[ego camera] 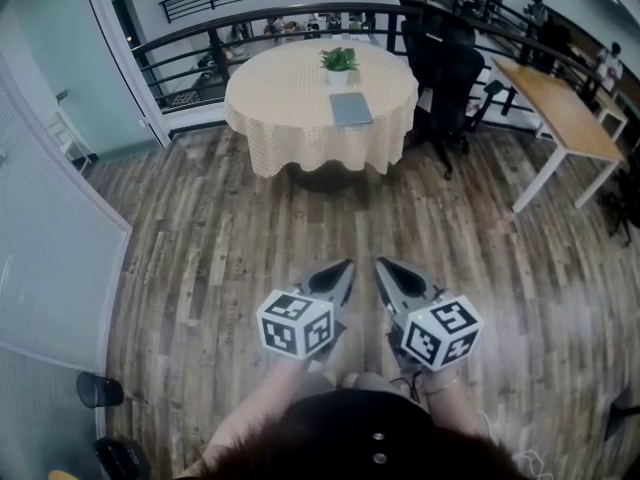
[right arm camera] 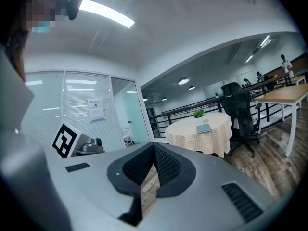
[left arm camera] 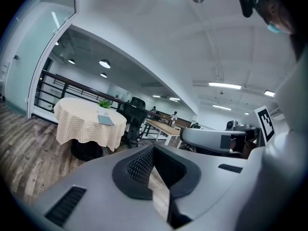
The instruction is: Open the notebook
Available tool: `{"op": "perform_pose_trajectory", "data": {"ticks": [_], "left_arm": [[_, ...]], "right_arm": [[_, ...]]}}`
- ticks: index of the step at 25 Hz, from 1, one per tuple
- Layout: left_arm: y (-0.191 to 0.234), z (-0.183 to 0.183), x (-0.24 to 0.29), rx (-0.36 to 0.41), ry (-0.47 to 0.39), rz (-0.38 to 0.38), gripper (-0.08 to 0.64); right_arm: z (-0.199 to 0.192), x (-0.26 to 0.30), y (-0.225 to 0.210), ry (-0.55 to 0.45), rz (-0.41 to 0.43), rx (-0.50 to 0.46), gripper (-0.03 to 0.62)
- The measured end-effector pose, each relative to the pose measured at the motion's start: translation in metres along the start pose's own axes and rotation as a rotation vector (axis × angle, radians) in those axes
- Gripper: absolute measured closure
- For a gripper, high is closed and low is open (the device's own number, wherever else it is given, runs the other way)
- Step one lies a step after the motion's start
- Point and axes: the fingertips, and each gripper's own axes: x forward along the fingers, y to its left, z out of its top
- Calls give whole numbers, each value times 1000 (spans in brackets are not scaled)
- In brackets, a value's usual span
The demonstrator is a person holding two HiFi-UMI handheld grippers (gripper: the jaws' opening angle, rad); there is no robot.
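Observation:
The closed grey-blue notebook [ego camera: 350, 108] lies flat on a round table [ego camera: 280, 103] with a pale checked cloth, far ahead across the wooden floor. It also shows small in the left gripper view as the notebook [left arm camera: 105, 120] and in the right gripper view as the notebook [right arm camera: 204, 128]. My left gripper [ego camera: 345, 265] and right gripper [ego camera: 381, 263] are held side by side close to the person's body, well short of the table. Both point toward it, slightly downward. Each has its jaws shut to a point with nothing between them, as seen on the left gripper [left arm camera: 153, 147] and the right gripper [right arm camera: 154, 145].
A small potted plant [ego camera: 339, 61] stands just behind the notebook. A black office chair [ego camera: 446, 68] is right of the table, and a wooden desk [ego camera: 562, 113] farther right. A dark railing [ego camera: 250, 28] runs behind; a glass wall [ego camera: 50, 218] lines the left.

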Motion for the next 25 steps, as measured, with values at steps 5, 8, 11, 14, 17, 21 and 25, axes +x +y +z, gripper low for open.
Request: {"op": "perform_pose_trajectory", "data": {"ticks": [5, 8, 11, 14, 17, 21, 25], "left_arm": [[-7, -3, 3, -12, -4, 1, 551], [-9, -18, 4, -53, 8, 9, 551], [-7, -29, 6, -117, 15, 14, 551], [-8, -34, 9, -136, 18, 22, 551], [-7, -32, 16, -129, 23, 19, 551], [5, -24, 30, -122, 24, 17, 551], [29, -11, 51, -117, 12, 0, 551]], "right_arm": [[-8, -3, -10, 18, 4, 4, 581], [-25, -8, -16, 45, -4, 51, 581], [-32, -12, -18, 48, 13, 101, 581], [-35, -17, -23, 57, 11, 99, 581], [-35, -16, -32, 59, -4, 107, 581], [-34, -1, -40, 60, 10, 109, 581], [-28, 28, -56, 52, 31, 104, 581]]}}
